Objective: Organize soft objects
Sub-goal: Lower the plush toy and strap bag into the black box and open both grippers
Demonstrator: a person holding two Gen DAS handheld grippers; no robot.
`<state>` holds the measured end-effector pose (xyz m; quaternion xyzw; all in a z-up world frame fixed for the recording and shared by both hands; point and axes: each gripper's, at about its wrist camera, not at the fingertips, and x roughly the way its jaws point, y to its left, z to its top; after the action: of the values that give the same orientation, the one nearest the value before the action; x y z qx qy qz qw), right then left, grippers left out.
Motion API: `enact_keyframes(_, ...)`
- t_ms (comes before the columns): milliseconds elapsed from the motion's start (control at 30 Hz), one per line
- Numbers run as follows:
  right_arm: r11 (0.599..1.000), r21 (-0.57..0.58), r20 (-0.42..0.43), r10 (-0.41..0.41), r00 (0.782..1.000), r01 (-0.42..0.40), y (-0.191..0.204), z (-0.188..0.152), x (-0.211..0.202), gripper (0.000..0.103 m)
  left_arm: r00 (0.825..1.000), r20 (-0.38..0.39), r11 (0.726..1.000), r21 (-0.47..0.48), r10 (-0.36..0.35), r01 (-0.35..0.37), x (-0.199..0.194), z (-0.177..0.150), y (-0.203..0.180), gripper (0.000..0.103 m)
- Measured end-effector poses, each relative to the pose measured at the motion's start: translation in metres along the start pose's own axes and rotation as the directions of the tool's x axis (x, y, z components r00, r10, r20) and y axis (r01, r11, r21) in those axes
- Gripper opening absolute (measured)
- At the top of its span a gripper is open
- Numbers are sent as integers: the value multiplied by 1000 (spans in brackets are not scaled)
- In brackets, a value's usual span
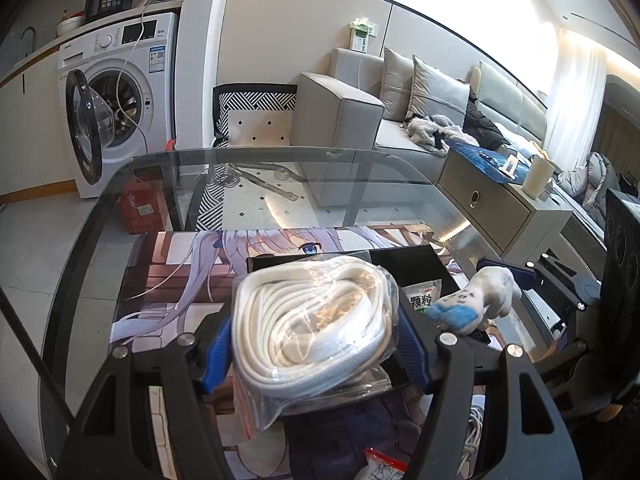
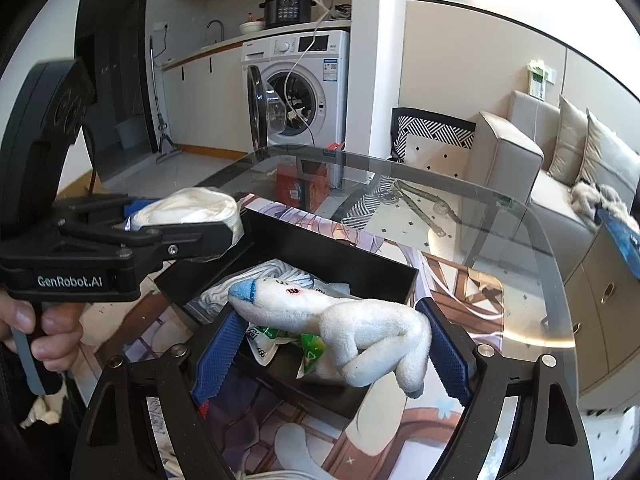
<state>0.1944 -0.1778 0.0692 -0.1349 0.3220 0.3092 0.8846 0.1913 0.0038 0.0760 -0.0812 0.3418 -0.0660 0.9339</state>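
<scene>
My left gripper is shut on a clear bag of coiled white strap and holds it above the near rim of a black box. The bag also shows in the right wrist view, at the box's left corner. My right gripper is shut on a white plush toy with a blue tip, over the black box. The plush shows in the left wrist view too. The box holds a green and white packet and a white bundle.
The box sits on an anime desk mat on a glass table. A red-topped packet lies near me. A washing machine, a grey sofa and a cabinet stand beyond the table.
</scene>
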Motion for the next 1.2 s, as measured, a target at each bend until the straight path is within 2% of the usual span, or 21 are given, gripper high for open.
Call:
enact_keyframes(333,999,-26,-24,26,999,-26,8,2,20,87,1000,-7,1000,-4,-10,10,6,1,0,68)
enact_keyframes(400,999,-36,-20,35,999,-36,8,1,22,92,1000,-8,1000,-5,-11,11,7,1,0,68)
enact_keyframes(500,998,-52,2,25,1000,-25,10,0,19,95,1000,-6,1000,-3,-10,10,6,1,0,68)
enact_keyframes(833,1000,-6,13,-5,1000,5,-3,-7,6,96,999,-16,999,21,-28,29,13,-2,-8,69)
enact_keyframes(933,1000,4,13,-14,1000,14,-7,-10,3,96,999,-18,999,29,-41,42,14,-1,-12,80)
enact_keyframes(1000,1000,10,15,-17,1000,17,-9,-11,1,96,999,-14,998,38,-50,51,13,-1,-15,96)
enact_keyframes(1067,1000,16,20,-24,1000,24,-11,-12,-2,96,999,1,997,50,-50,50,9,-2,-18,103)
enact_keyframes(1200,999,30,24,-33,999,33,-12,-17,-7,96,999,18,997,66,-44,43,2,-2,-19,103)
